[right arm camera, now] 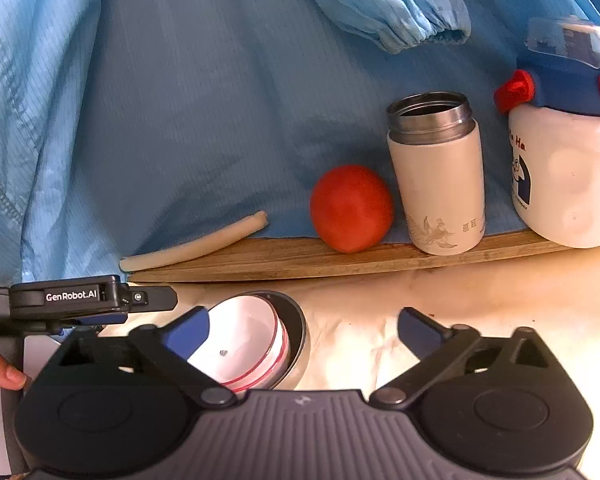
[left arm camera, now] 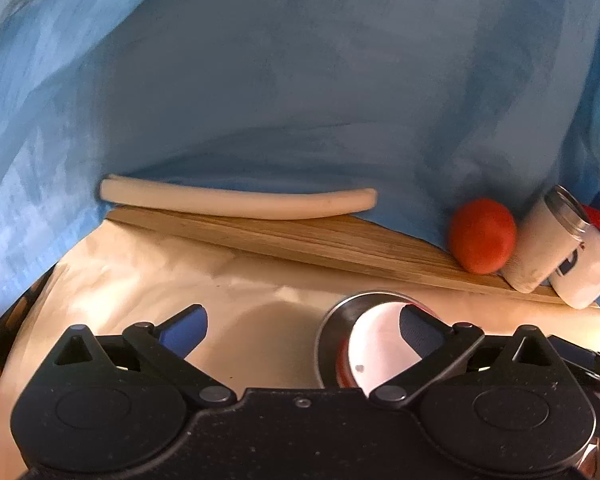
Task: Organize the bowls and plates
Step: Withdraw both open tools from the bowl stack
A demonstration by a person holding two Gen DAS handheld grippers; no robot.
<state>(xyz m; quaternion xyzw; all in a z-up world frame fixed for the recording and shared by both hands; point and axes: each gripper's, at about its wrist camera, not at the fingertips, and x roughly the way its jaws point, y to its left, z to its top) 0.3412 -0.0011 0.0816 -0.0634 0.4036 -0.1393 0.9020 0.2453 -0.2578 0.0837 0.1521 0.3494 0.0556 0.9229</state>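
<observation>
A white bowl with a red rim band [right arm camera: 244, 346] sits nested inside a steel bowl [right arm camera: 298, 332] on the cream table cover. In the left wrist view the same white bowl [left arm camera: 374, 344] and steel bowl [left arm camera: 332, 328] lie low at the right, partly behind the right finger. My left gripper [left arm camera: 302, 326] is open, nothing between its blue pads. My right gripper [right arm camera: 304, 330] is open too, with the bowls under its left finger and untouched. The left gripper's body [right arm camera: 80, 296] shows at the left of the right wrist view, a hand [right arm camera: 0, 372] below it.
A wooden board [right arm camera: 300, 260] runs along the back. On it stand a red tomato [right arm camera: 350, 208], a white steel flask without lid [right arm camera: 436, 176], a white bottle with blue cap [right arm camera: 564, 160] and a pale stick [right arm camera: 196, 246]. Blue cloth [right arm camera: 220, 100] hangs behind.
</observation>
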